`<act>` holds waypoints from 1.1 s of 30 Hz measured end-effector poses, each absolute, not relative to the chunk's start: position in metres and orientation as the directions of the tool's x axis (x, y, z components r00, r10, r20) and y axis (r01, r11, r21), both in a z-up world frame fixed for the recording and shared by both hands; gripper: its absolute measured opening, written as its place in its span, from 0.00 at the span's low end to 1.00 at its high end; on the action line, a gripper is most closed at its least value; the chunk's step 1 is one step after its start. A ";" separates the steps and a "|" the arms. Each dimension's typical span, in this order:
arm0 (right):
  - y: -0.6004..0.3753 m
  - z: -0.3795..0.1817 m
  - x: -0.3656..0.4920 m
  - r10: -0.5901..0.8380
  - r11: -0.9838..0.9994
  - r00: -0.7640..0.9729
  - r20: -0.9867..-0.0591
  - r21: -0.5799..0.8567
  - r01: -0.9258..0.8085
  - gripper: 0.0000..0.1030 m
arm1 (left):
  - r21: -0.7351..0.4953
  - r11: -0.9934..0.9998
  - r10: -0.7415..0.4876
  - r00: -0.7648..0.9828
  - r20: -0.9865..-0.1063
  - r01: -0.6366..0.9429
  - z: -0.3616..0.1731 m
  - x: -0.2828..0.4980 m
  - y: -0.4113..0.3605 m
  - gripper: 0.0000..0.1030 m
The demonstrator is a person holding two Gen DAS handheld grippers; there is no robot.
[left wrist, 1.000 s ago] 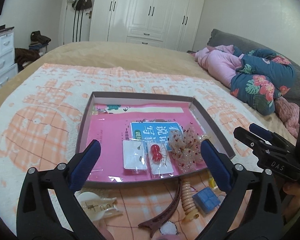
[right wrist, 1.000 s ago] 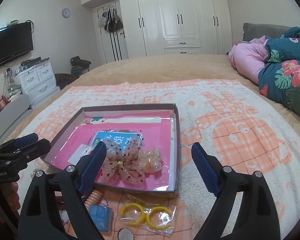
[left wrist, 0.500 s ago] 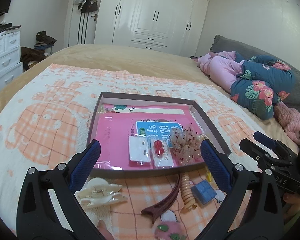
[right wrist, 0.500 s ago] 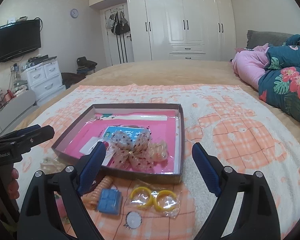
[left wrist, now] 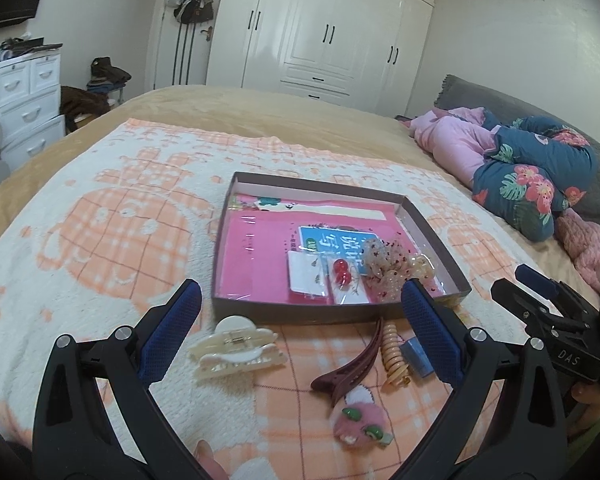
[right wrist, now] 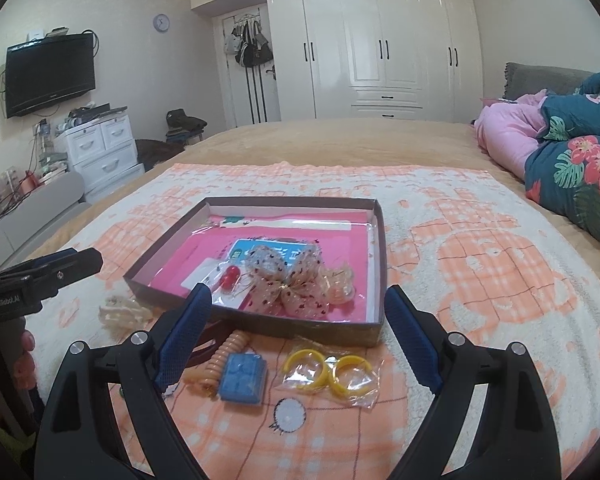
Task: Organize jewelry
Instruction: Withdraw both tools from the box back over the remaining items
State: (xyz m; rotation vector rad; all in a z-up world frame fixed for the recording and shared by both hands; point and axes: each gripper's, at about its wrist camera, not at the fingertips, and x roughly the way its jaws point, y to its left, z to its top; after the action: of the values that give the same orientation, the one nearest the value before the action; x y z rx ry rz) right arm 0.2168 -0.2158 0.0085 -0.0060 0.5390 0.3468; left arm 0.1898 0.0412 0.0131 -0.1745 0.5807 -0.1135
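both grippers hover above the near edge of the blanket [right wrist: 480, 240], and both are spread wide with nothing between the pads, left gripper [left wrist: 300, 320] and right gripper [right wrist: 298, 328] alike. the shallow box [right wrist: 260, 326] sits just beyond them with the spotted bow [right wrist: 288, 280], the red bead earrings [left wrist: 341, 274] and a clear earring packet [left wrist: 306, 276] already inside. outside it, strung along the box's near wall, lie the cream claw clip [left wrist: 236, 348], the maroon clip [left wrist: 350, 368], the coiled hair tie [right wrist: 220, 356], the blue block [right wrist: 242, 378], the bagged yellow hoops [right wrist: 332, 370] and the pink fuzzy clip [left wrist: 358, 426]. here's the risk, as i read it: the coil, the blue block and the maroon clip lie touching or nearly so, and a wide pinch could drag a neighbour along. the hoops' slick bag may slide out of the pads or snag on the box wall. the plush blanket gives underfoot, so low pads could bunch the pile and shove the box. and the two grippers stand close side by side, so reaching for the same middle cluster could knock them together.
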 end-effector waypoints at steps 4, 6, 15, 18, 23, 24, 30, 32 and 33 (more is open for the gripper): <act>-0.212 0.005 0.211 0.331 0.938 0.792 -0.513 0.082 -0.338 0.83 | -0.201 0.978 -0.155 0.826 -0.542 0.051 0.012 0.182 0.045 0.89; -0.210 0.004 0.209 0.333 0.936 0.789 -0.515 0.078 -0.344 0.83 | -0.198 0.979 -0.154 0.822 -0.548 0.052 0.011 0.178 0.045 0.89; -0.205 -0.004 0.197 0.349 0.926 0.765 -0.542 0.076 -0.369 0.83 | -0.172 0.983 -0.153 0.808 -0.570 0.065 0.004 0.164 0.043 0.89; -0.203 -0.007 0.193 0.352 0.924 0.759 -0.548 0.075 -0.375 0.83 | -0.168 0.983 -0.155 0.803 -0.575 0.069 0.001 0.160 0.042 0.89; -0.199 -0.013 0.186 0.359 0.918 0.744 -0.563 0.071 -0.390 0.83 | -0.163 0.984 -0.159 0.795 -0.585 0.077 -0.004 0.154 0.040 0.89; -0.198 -0.014 0.185 0.360 0.917 0.742 -0.565 0.066 -0.394 0.83 | -0.164 0.983 -0.161 0.794 -0.587 0.078 -0.005 0.153 0.040 0.89; -0.191 -0.019 0.178 0.367 0.905 0.727 -0.580 0.043 -0.422 0.82 | -0.157 0.984 -0.159 0.784 -0.600 0.080 -0.011 0.147 0.038 0.89; -0.189 -0.021 0.177 0.367 0.902 0.723 -0.585 0.035 -0.430 0.81 | -0.153 0.985 -0.158 0.779 -0.607 0.081 -0.014 0.145 0.038 0.89; -0.188 -0.022 0.176 0.367 0.901 0.722 -0.587 0.030 -0.434 0.80 | -0.152 0.985 -0.158 0.777 -0.609 0.082 -0.015 0.144 0.037 0.89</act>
State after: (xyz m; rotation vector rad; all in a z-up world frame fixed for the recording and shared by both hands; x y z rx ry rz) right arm 0.1760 -0.1877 -0.0224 -0.1123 0.6236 0.4432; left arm 0.1444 0.0373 -0.0151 -0.1190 0.6686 -0.1301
